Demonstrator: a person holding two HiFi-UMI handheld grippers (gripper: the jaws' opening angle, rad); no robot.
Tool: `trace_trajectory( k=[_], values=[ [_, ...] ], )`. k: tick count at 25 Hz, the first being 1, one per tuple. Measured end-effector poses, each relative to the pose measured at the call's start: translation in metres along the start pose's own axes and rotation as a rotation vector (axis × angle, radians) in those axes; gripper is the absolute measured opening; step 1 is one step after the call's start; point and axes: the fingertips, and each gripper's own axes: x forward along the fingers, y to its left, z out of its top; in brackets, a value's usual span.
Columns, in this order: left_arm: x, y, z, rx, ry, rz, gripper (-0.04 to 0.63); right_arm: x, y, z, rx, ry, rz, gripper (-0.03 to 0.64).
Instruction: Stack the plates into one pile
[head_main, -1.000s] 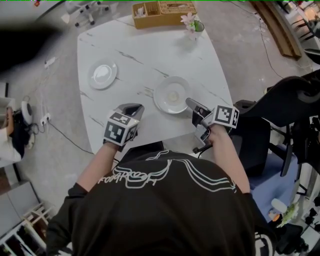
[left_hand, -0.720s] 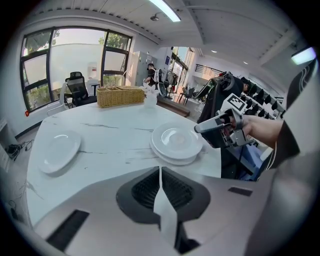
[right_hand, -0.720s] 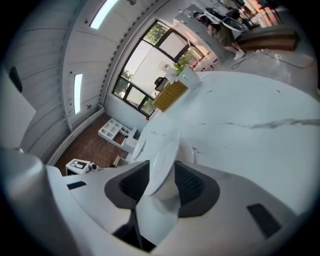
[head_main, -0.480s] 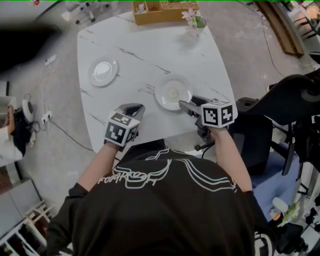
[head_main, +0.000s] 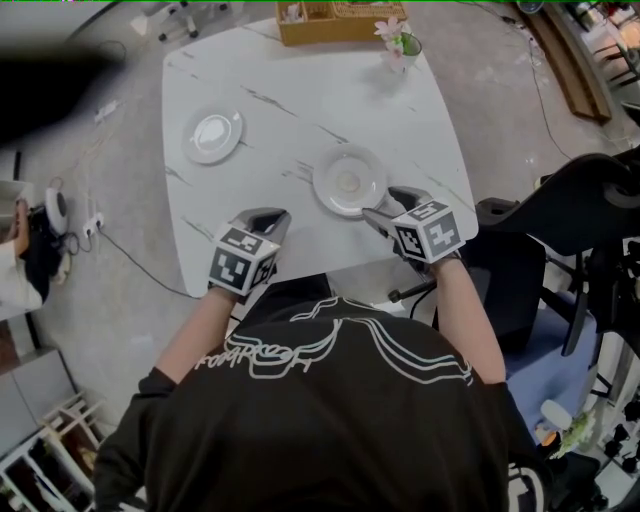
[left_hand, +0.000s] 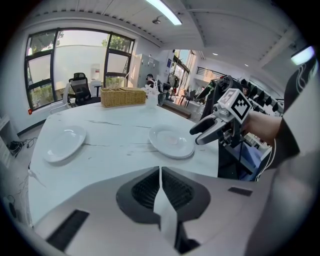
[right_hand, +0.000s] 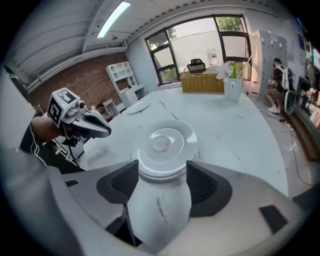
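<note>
1. Your right gripper (head_main: 385, 204) has just spread its jaws wide, with the near plate (head_main: 348, 182) between them, ungripped.
2. Your left gripper (head_main: 268, 216) is pressed together, empty.
3. The other plate (head_main: 212, 135) lies far left.

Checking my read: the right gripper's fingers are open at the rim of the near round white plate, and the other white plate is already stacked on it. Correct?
Not stacked. The head view shows the other round white plate lying alone on the white marble table, at far left. The right gripper, fingers just opened, is open at the rim of the near round white plate.
</note>
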Motion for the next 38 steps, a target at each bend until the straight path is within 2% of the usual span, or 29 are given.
trace_trajectory(
  k=[5, 15, 19, 26, 32, 38],
  values=[
    [-0.010, -0.002, -0.003, -0.008, -0.021, 0.019, 0.034, -0.010, 0.004, 0.004, -0.049, -0.008, -0.021, 0.296],
    [-0.050, 0.006, -0.005, -0.049, -0.122, 0.118, 0.034, -0.011, 0.060, 0.054, -0.196, -0.111, 0.056, 0.296],
    [-0.071, 0.029, -0.013, -0.085, -0.157, 0.166, 0.034, 0.000, 0.079, 0.085, -0.237, -0.165, 0.066, 0.296],
    [-0.096, 0.078, -0.017, -0.150, -0.204, 0.227, 0.034, 0.027, 0.110, 0.134, -0.329, -0.203, 0.107, 0.296],
    [-0.105, 0.126, -0.013, -0.185, -0.210, 0.239, 0.034, 0.062, 0.123, 0.173, -0.327, -0.184, 0.127, 0.296],
    [-0.102, 0.180, -0.006, -0.204, -0.177, 0.242, 0.034, 0.106, 0.131, 0.209, -0.313, -0.153, 0.139, 0.296]
  ],
)
